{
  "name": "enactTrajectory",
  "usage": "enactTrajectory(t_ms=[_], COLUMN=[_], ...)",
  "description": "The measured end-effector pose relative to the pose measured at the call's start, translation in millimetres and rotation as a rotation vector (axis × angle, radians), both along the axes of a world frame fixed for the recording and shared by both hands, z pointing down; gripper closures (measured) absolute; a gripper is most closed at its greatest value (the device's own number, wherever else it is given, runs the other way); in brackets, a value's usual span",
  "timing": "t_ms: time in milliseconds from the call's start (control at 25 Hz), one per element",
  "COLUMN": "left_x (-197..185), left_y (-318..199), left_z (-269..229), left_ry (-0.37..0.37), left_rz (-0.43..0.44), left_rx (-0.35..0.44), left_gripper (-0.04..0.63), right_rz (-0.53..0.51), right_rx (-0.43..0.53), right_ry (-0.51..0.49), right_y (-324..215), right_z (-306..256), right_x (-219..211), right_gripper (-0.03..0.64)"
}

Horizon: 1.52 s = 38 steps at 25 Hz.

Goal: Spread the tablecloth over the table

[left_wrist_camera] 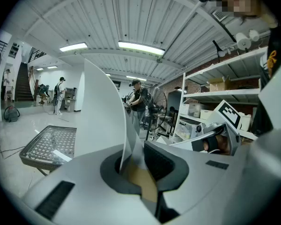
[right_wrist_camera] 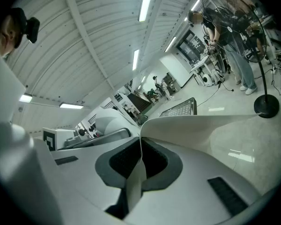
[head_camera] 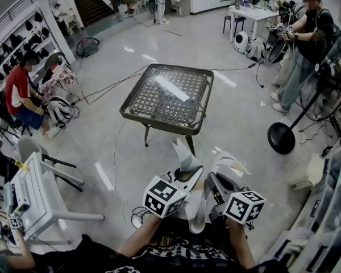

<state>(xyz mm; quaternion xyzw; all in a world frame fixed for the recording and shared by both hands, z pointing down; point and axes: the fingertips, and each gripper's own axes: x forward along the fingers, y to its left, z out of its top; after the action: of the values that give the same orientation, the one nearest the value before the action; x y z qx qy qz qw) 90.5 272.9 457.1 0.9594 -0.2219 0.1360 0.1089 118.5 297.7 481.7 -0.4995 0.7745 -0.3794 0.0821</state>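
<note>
The white tablecloth point(head_camera: 198, 212) is bunched between my two grippers, close to my body, with its corners sticking up past the jaws. My left gripper point(head_camera: 187, 172) is shut on one edge of the tablecloth point(left_wrist_camera: 103, 111), which stands up from the jaws as a stiff sheet. My right gripper point(right_wrist_camera: 140, 161) is shut on another edge of the tablecloth point(right_wrist_camera: 210, 130), which curls off to the right. The square table point(head_camera: 167, 98), with a dark woven top and a pale strip lying on it, stands bare a few steps ahead. It also shows as the table point(left_wrist_camera: 49, 144) and the table point(right_wrist_camera: 180, 108).
A seated person in red point(head_camera: 20, 92) is at the left and a standing person point(head_camera: 307, 44) at the far right. A floor fan's round base point(head_camera: 281, 136) sits right of the table. A white chair point(head_camera: 40, 195) is near my left, shelving point(head_camera: 329, 209) on my right. Cables point(head_camera: 119, 147) cross the floor.
</note>
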Motion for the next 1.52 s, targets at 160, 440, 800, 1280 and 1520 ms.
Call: enactTrajectory(t_ms=[160, 440, 800, 1280, 1520], left_x=[0, 5, 6, 16, 22], left_y=[0, 1, 1, -23, -67], left_z=[-2, 0, 2, -5, -5], left_ry=[0.0, 0.0, -0.032, -0.032, -0.013], left_rz=[-0.002, 0.013, 0.02, 0.067, 0.118], left_rx=[0.0, 0.007, 0.022, 0.045, 0.059], left_gripper=[0.561, 0.563, 0.565, 0.565, 0.565], right_rz=[0.002, 0.022, 0.014, 0.07, 0.123], right_rx=[-0.005, -0.016, -0.02, -0.009, -0.005], right_ry=[-0.007, -0.056, -0.046, -0.082, -0.069], right_y=[-1, -1, -2, -29, -71], right_z=[1, 5, 7, -13, -17], right_x=[-1, 4, 4, 13, 16], right_gripper=[0.594, 0.595, 0.597, 0.598, 0.598])
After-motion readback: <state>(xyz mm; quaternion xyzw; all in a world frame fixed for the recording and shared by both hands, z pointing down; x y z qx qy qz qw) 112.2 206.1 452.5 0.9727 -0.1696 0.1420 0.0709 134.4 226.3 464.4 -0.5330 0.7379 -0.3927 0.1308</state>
